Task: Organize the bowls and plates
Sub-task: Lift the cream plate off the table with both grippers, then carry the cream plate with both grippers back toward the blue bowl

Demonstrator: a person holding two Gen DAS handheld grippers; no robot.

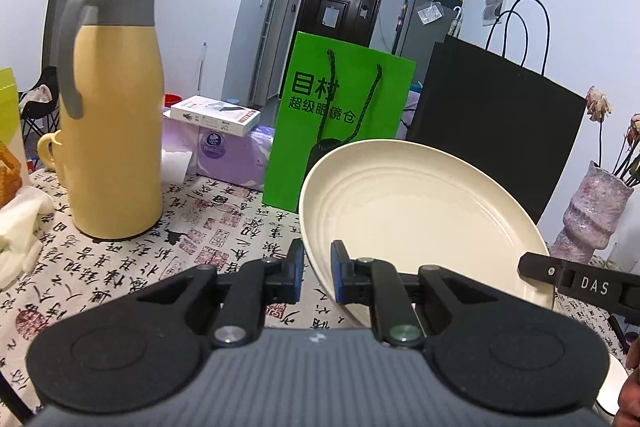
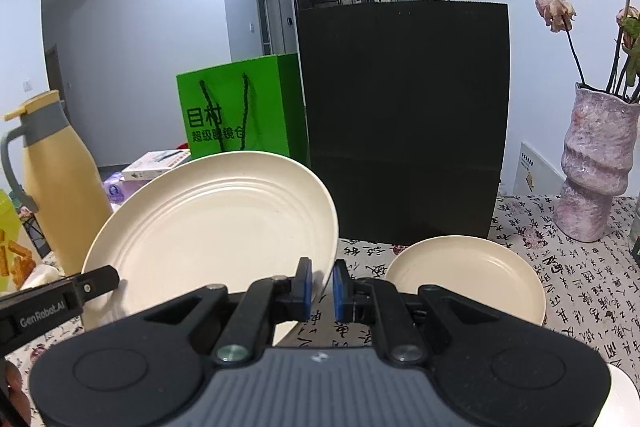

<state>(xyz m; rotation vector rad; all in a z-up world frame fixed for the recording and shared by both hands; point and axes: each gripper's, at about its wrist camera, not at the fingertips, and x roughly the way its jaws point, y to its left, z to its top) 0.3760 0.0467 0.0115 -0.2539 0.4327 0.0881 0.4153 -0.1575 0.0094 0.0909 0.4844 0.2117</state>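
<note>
Left wrist view: left gripper point(image 1: 316, 269) pinches the near-left rim of the large cream plate point(image 1: 420, 211), one blue pad on each face of the rim. Plate is tilted, lifted clear of the calligraphy-print tablecloth point(image 1: 224, 223), and extends ahead and to the right of the claw. Right gripper point(image 1: 536, 267) reaches in from the right edge, its tip at the plate's near-right rim. Yellow thermos jug point(image 1: 114, 123) stands upright ahead-left of the claw; green paper bag point(image 1: 340, 115) straight ahead; black paper bag point(image 1: 496, 123) ahead-right, behind the plate. Pinkish vase point(image 1: 592, 215) far right.

Right wrist view: right gripper point(image 2: 322, 289) is pressed on the same plate's near-right rim; plate point(image 2: 216, 227) rises ahead-left of the claw. Left gripper point(image 2: 100, 281) enters from the left, at the opposite rim. Smaller cream plate point(image 2: 468, 271) lies flat on the cloth just ahead-right of the claw, before the black bag point(image 2: 404, 115).
</note>
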